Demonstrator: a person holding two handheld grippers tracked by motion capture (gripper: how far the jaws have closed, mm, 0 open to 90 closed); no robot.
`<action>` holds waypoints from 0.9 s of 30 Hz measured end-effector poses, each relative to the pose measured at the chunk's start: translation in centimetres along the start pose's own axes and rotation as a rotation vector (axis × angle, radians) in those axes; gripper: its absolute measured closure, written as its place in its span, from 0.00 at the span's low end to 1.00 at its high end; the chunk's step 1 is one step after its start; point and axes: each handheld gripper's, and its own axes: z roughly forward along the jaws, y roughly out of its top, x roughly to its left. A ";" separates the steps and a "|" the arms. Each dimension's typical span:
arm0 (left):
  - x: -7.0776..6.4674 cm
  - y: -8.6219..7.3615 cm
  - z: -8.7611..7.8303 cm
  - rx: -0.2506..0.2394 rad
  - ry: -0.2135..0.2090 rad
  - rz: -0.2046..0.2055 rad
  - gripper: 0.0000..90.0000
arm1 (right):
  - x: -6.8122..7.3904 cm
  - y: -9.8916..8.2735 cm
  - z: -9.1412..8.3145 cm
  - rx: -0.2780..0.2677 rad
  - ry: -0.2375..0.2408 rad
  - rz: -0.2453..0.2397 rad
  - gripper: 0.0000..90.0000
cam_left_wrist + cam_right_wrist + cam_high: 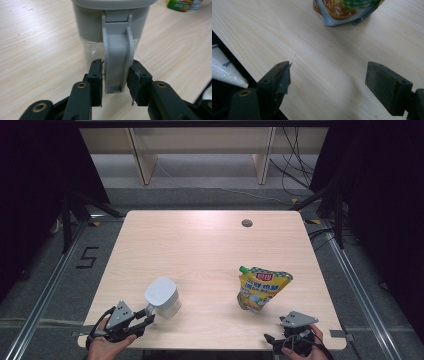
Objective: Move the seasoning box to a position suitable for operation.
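A grey-lidded, clear-bodied jug (162, 296) stands near the table's front left, its handle turned toward me. In the left gripper view the jug (90, 30) looms close and its grey handle (117, 62) hangs between the two jaws. My left gripper (115, 82) is open, its pads lying just beside the handle without squeezing it. From above, the left gripper (149, 316) sits right at the jug's near side. My right gripper (328, 82) is open wide with bare wood between its jaws. It rests at the front right edge (286, 326), short of a yellow spouted pouch (261, 290) (342, 10).
The light wooden table (200, 245) has a small round hole (246, 223) at its far right. Its front edge runs close under both hands. A white object with blue lettering (224, 70) lies below the table edge. Shelving and cables stand beyond the table.
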 end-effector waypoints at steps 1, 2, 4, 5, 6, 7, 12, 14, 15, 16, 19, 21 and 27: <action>0.2 0.0 0.1 0.000 0.014 -0.002 0.71 | 0.1 0.0 0.0 -0.002 0.003 0.007 0.24; 0.4 0.1 0.1 0.007 0.030 -0.001 0.72 | 0.1 0.0 0.0 -0.003 0.003 0.006 0.24; 0.8 0.2 0.6 0.007 0.043 0.006 0.72 | 0.0 0.1 0.0 0.003 0.004 -0.001 0.24; 0.8 0.2 0.6 0.007 0.043 0.006 0.72 | 0.0 0.1 0.0 0.003 0.004 -0.001 0.24; 0.8 0.2 0.8 0.006 0.045 -0.004 0.72 | 0.0 0.0 0.0 -0.003 0.008 -0.003 0.24; 0.9 0.3 0.9 0.008 0.046 -0.003 0.73 | 0.0 0.0 0.0 -0.003 0.009 -0.003 0.24; 1.4 0.5 1.4 0.009 0.066 -0.013 0.75 | 0.1 0.0 0.0 -0.001 0.005 0.002 0.24; 1.5 0.6 1.5 0.009 0.059 -0.017 0.76 | 0.1 0.0 0.0 -0.003 0.000 0.001 0.24; 1.5 0.6 1.6 0.003 0.056 -0.022 0.76 | 0.1 0.0 0.0 -0.003 0.002 0.002 0.24; 1.7 0.7 1.7 0.001 0.045 -0.013 0.76 | 0.1 0.0 0.0 -0.002 0.003 0.001 0.24; 1.8 0.9 2.0 0.003 0.029 0.008 0.76 | 0.2 0.0 0.1 -0.001 0.006 0.010 0.24; 1.6 1.1 2.4 0.003 0.004 0.001 0.76 | 0.2 0.0 0.1 -0.001 0.004 0.006 0.24; 0.6 1.6 3.2 -0.009 -0.056 0.044 0.76 | 0.1 0.0 0.1 0.001 0.005 0.000 0.24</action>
